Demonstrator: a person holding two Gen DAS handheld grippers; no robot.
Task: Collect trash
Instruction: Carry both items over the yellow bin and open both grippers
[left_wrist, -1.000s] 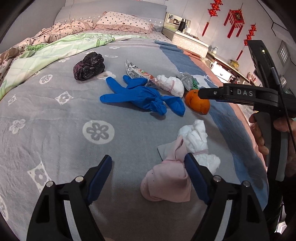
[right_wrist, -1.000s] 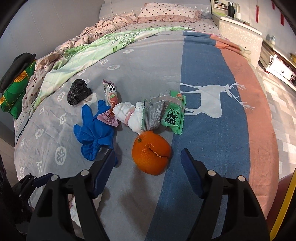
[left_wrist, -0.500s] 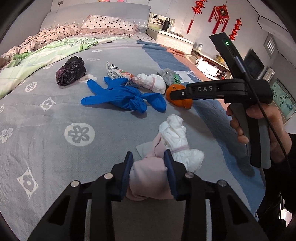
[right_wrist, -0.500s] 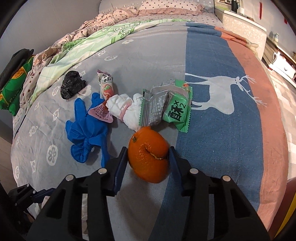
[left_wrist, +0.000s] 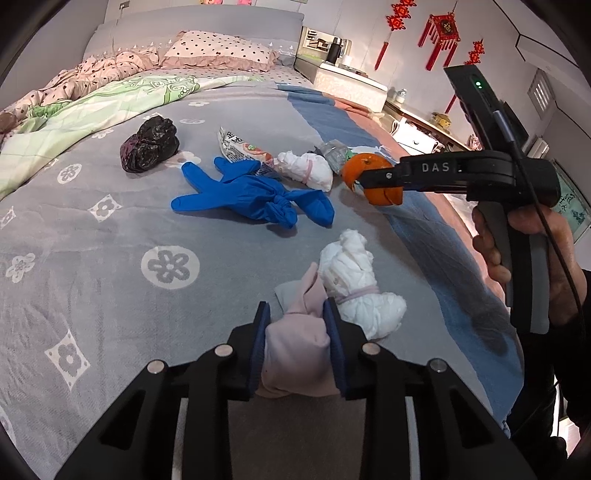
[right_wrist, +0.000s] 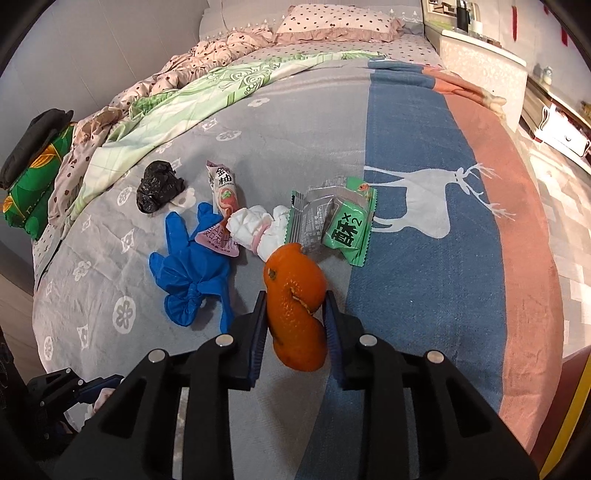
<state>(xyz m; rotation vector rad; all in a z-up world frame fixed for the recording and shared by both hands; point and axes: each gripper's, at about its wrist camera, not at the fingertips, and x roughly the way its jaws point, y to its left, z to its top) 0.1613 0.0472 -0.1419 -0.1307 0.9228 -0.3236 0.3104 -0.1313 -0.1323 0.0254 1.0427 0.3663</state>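
Trash lies scattered on a grey bedspread (left_wrist: 92, 258). My left gripper (left_wrist: 296, 306) has its jaws closing, and the blue pads press a pink crumpled wad (left_wrist: 295, 354) that lies beside a white tissue bundle (left_wrist: 354, 280). My right gripper (right_wrist: 295, 299) is also closing, and its pads squeeze an orange peel (right_wrist: 291, 269). In the left wrist view that right gripper (left_wrist: 373, 181) holds the orange peel (left_wrist: 354, 164) just above the bed. A blue glove (right_wrist: 188, 266), a black bag (right_wrist: 159, 186), another white wad (right_wrist: 255, 229) and a green wrapper (right_wrist: 347, 225) lie beyond.
A green quilt (right_wrist: 229, 85) and dotted pillows (right_wrist: 332, 22) fill the head of the bed. The bed's edge and the floor (right_wrist: 561, 206) lie to the right. A hand (left_wrist: 517, 236) grips the right gripper's handle. A pink snack wrapper (right_wrist: 221, 184) lies by the glove.
Both grippers went from wide open to closed: the left on the pink wad, the right on the orange peel, which is now squeezed narrow and tall.
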